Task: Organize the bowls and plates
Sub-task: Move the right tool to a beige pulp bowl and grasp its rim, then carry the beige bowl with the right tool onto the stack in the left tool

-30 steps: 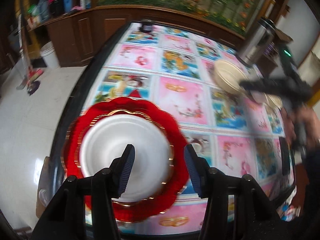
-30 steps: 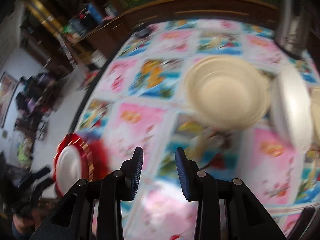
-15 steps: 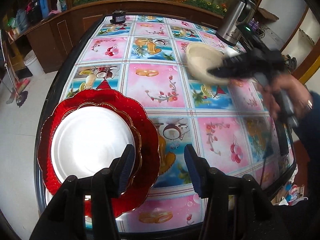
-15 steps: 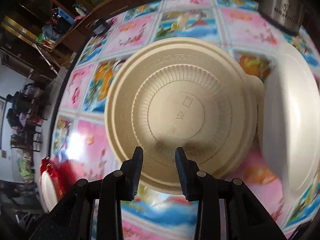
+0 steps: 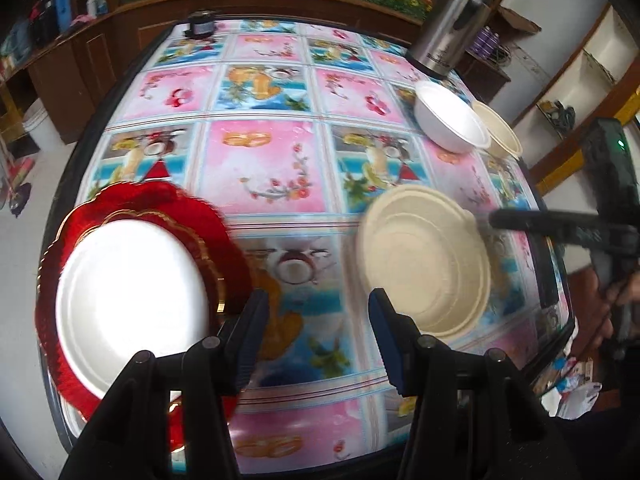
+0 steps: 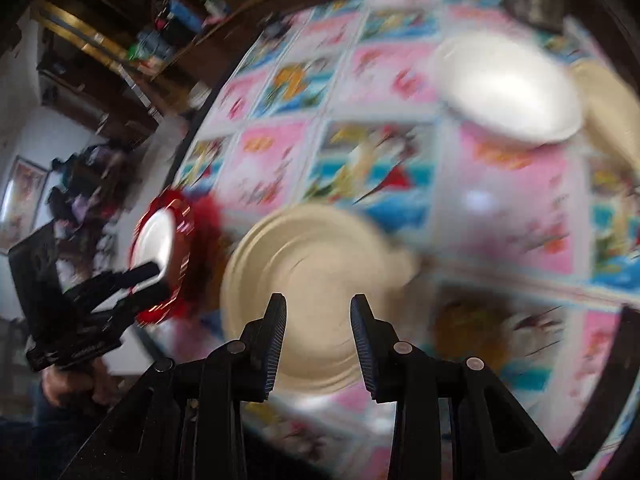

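Patterned tablecloth (image 5: 264, 168), cream bowl (image 5: 424, 260) upright, right claw (image 6: 318, 338) gaping.

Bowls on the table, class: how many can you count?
3. A large beige bowl sits near the right gripper; a white bowl stands beside the steel flask; a second beige bowl behind it is partly hidden.

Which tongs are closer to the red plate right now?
Left. The left tongs hover at the red plate's near edge. The right tongs are farther along the table, over the beige bowl.
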The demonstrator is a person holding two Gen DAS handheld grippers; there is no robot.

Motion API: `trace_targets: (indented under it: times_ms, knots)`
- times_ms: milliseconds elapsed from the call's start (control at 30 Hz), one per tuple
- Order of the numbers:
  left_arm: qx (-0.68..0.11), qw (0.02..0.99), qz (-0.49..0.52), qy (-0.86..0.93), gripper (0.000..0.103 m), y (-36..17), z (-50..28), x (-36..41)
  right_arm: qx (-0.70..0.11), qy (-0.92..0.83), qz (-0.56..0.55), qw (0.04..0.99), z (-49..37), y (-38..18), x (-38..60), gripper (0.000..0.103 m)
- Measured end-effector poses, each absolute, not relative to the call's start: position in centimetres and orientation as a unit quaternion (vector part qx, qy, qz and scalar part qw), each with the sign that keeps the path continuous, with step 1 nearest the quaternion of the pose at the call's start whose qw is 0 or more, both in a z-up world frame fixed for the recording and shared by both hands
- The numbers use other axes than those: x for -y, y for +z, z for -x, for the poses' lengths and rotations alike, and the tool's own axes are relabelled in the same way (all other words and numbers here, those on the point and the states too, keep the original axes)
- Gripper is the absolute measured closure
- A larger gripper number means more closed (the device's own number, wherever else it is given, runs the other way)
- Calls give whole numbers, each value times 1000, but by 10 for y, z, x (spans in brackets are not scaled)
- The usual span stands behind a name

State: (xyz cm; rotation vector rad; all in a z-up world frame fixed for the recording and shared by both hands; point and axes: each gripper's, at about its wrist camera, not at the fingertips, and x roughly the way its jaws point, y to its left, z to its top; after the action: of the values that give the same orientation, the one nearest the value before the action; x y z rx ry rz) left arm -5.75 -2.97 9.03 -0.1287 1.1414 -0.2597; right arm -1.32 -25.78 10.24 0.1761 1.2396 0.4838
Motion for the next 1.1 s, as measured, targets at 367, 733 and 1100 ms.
trace_targets:
  times_ms: [367,733,1100]
  knots:
    - [-575,805,65,-135,39,66,41,68,-581,210,-107,779,20,77,275,67]
    - [-584,800,-14,-136,83,41,33,106,-593,194,-123,771,40,63,266,89]
    - [-534,835,-38,-125,83,76,40,98,-564,207,-137,787,52,93,265,89]
